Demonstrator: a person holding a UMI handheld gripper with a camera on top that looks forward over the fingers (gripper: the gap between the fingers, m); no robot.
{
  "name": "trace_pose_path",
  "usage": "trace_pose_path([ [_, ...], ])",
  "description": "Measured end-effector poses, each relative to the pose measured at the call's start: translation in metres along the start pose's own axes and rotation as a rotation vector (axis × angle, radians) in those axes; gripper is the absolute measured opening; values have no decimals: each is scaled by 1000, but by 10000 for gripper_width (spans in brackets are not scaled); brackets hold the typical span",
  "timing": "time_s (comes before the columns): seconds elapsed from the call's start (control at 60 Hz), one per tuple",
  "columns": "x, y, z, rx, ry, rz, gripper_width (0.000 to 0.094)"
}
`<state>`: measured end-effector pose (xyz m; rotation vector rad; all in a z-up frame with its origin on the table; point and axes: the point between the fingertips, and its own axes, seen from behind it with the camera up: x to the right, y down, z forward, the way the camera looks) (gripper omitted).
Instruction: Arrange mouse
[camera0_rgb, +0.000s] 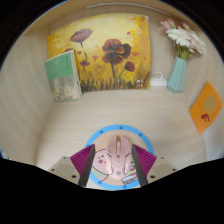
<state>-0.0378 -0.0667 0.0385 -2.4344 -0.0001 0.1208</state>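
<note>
No brand or writing legible anywhere; a dark mark on the orange card (205, 106), too small to read. Claw (112, 172) set at a middling width around a grey mouse (118, 160), pink-purple ribbed pads (83, 163) close along both flanks, contact or a thin gap impossible to tell. Mouse smooth, rounded, matte plastic, with a scroll wheel down its centre line, lying on a round blue mat (103, 140) with a lighter inner disc, flat on the pale wooden surface (110, 112). Mat only partly seen, circular rim curving ahead of the fingers. Beyond, at the back of the surface, a painted canvas (101, 53) leaning upright against the wall: red-brown poppies on thin stems over a yellow and cream ground, brushy texture. Left of the canvas, just beside it, a green book (63, 76) standing upright, slightly turned, pale page edges showing. Right of the canvas, a slim light-blue vase (178, 74), glossy, tapering upward, holding white and pink flowers (183, 38) with soft petals. Small pale object at the foot of the canvas near the vase, too small to tell. Orange card lying flat at the right of the surface, rectangular, set at an angle, well apart from the mat. Surface smooth, faint grain, light beige.
</note>
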Motion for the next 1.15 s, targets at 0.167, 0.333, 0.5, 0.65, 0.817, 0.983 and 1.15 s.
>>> trace_pose_path([
  [0.167,5,-51,-73,126,44,-18,713],
  [0.333,13,-74,-147,237,88,-37,712],
  [0.5,10,-56,-191,263,106,-41,714],
  [0.65,9,-27,-216,245,136,-57,719],
  [0.817,2,-12,-231,252,135,-69,725],
  [0.983,-4,-11,-244,269,130,-56,721],
  [1.15,-3,-8,-254,273,135,-63,724],
])
